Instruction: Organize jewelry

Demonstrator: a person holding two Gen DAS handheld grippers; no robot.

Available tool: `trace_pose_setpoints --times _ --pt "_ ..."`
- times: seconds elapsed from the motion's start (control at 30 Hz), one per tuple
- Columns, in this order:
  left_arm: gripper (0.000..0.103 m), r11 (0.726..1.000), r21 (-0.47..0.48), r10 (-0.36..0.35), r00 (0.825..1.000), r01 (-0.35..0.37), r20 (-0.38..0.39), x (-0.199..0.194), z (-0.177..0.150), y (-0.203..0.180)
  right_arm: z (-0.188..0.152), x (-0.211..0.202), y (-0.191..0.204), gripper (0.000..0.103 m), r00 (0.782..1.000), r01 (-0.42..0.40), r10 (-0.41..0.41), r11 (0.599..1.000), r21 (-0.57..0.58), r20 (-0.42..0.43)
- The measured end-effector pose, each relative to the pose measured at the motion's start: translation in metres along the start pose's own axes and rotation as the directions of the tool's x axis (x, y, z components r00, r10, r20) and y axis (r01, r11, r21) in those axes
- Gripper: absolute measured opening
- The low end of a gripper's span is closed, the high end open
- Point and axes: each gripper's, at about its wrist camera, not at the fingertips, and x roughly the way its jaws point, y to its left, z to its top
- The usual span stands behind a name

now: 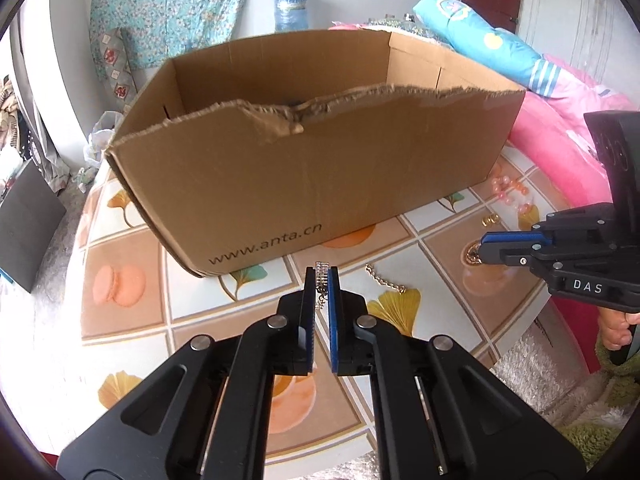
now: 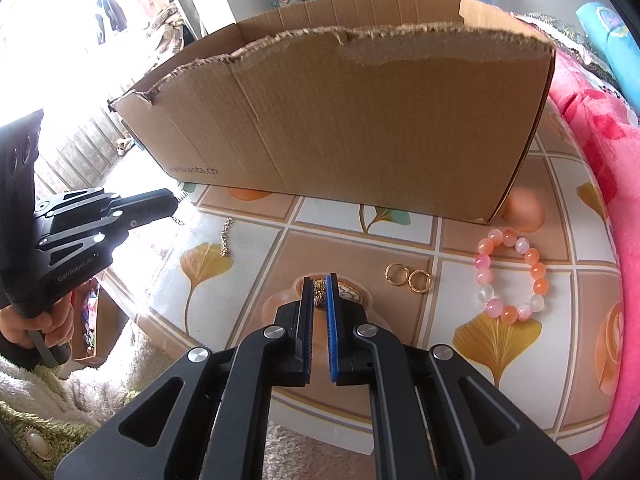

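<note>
My left gripper (image 1: 321, 275) is shut on a small silver rhinestone piece (image 1: 321, 268), and a fine chain dangles from it between the fingers. It hangs just in front of the cardboard box (image 1: 320, 160), low over the tablecloth. My right gripper (image 2: 319, 282) is shut on a gold flower-shaped ornament (image 2: 319, 293) at the tablecloth. A gold chain (image 2: 226, 236) lies between the two grippers. Two gold rings (image 2: 406, 276) and a pink and orange bead bracelet (image 2: 508, 276) lie to the right. The box's inside is hidden by its torn front wall.
The open box fills the far side of the round table with the patterned cloth (image 2: 400, 240). Pink and blue bedding (image 1: 560, 128) lies to the right. A hand in a fuzzy green sleeve (image 2: 40, 328) holds the left gripper's handle. A water bottle (image 1: 291, 10) stands behind.
</note>
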Motion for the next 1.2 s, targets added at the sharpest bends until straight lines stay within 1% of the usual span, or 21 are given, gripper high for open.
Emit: trace_pose_setpoints --times 0.4,0.57,0.6,0.63,0.7,0.87,0.93,1.07,1.13,1.2 --pt "0.005 1.000 0.004 0.012 0.999 -0.012 0.049 -0.018 0.003 -0.002 -0.005 -0.031 0.013 0.006 0.998 -0.004 0.007 0.999 -0.054 0.054" --pt "0.005 1.000 0.000 0.009 0.999 -0.009 0.049 -0.019 0.000 -0.003 -0.007 -0.020 0.012 0.008 1.000 0.019 -0.019 0.999 -0.034 0.008" --pt "0.005 1.000 -0.002 0.008 0.999 -0.008 0.047 -0.019 -0.001 -0.003 -0.008 -0.015 0.012 0.015 1.000 0.029 -0.029 0.999 -0.035 0.000" --pt "0.005 1.000 -0.004 0.006 0.999 -0.006 0.045 -0.019 -0.002 -0.003 -0.008 -0.013 0.012 0.025 0.999 0.041 -0.042 0.999 -0.033 -0.004" --pt "0.005 1.000 -0.011 0.005 0.999 -0.004 0.039 -0.018 -0.004 -0.003 -0.008 -0.010 0.013 0.028 0.999 0.043 -0.044 0.999 -0.031 -0.006" --pt "0.005 1.000 -0.028 -0.002 0.999 0.003 0.032 -0.017 -0.007 -0.001 -0.007 0.000 0.013 0.028 0.997 0.070 -0.070 0.997 -0.024 -0.010" --pt "0.005 1.000 -0.026 -0.004 0.999 0.005 0.032 -0.016 -0.008 0.000 -0.006 0.003 0.014 0.021 0.996 0.084 -0.084 0.996 -0.041 0.002" --pt "0.005 1.000 -0.027 -0.008 0.999 0.009 0.032 -0.015 -0.009 0.001 -0.002 0.005 0.020 0.013 0.994 0.110 -0.111 0.990 -0.084 0.001" --pt "0.005 0.999 -0.030 -0.008 0.999 0.009 0.033 -0.015 -0.009 0.001 -0.002 0.005 0.020 0.007 0.995 0.096 -0.098 0.990 -0.100 -0.009" --pt "0.005 0.999 -0.035 -0.011 0.999 0.013 0.033 -0.014 -0.010 0.003 -0.002 0.006 0.021 0.007 0.995 0.100 -0.102 0.988 -0.114 -0.011"
